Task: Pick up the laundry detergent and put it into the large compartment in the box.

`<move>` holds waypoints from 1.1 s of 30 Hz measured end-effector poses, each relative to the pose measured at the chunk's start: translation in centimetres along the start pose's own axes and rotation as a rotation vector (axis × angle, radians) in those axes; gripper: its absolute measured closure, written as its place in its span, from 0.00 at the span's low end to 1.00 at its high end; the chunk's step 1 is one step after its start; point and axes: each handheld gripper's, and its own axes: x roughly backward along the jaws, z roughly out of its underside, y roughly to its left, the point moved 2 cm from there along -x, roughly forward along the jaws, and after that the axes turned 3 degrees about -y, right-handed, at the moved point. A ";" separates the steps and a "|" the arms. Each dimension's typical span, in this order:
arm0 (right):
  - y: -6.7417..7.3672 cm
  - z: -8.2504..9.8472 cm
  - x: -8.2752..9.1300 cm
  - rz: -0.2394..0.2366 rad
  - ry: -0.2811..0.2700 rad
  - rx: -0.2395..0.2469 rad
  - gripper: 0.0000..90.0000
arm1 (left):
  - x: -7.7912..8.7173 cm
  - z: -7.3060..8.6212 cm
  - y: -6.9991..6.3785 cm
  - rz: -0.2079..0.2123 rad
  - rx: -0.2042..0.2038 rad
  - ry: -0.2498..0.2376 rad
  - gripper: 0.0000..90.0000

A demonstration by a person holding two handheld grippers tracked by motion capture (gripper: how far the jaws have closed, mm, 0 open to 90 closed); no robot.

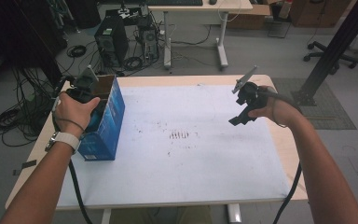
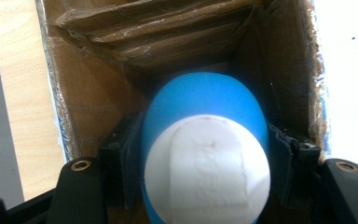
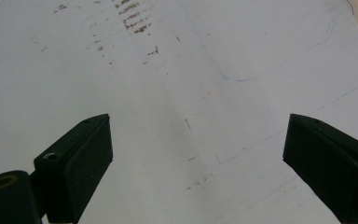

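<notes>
While the left gripper (image 2: 205,161) squeezes a blue and white ball (image 2: 206,149) down inside the blue box (image 1: 103,122), the right gripper (image 3: 198,158) hangs wide open over the counter (image 1: 196,154). Box sits at the counter's left edge.

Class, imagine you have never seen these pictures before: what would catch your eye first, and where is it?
Most striking is the blue and white rounded object, clamped between the left gripper's fingers at the mouth of the blue cardboard box on the table's left side. Next comes the right gripper, open and held over the white sheet that covers the table, with faint brown marks near its middle.
</notes>
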 end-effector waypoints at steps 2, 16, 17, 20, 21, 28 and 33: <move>0.0 0.0 0.0 -0.001 -0.001 -0.001 0.09 | -0.1 0.0 0.1 0.002 -0.002 0.003 0.38; 0.1 0.0 -0.3 -0.005 0.002 -0.001 0.09 | -0.1 0.1 0.5 0.006 0.004 -0.002 0.28; 0.1 0.0 -0.4 -0.006 0.002 -0.001 0.09 | -0.1 0.1 0.5 0.009 0.006 -0.005 0.28; 0.1 -0.1 -0.4 -0.005 0.004 -0.001 0.09 | -0.1 0.1 0.6 0.015 0.008 -0.007 0.27; 0.1 -0.1 -0.4 -0.006 0.003 -0.001 0.09 | 0.0 0.1 0.6 0.017 0.006 -0.005 0.27; 0.1 -0.1 -0.3 -0.004 0.002 0.002 0.09 | 0.1 0.1 0.6 0.019 0.007 -0.010 0.26; 0.2 -0.1 -0.3 -0.004 0.000 0.002 0.09 | 0.3 0.2 0.7 0.023 0.006 -0.009 0.22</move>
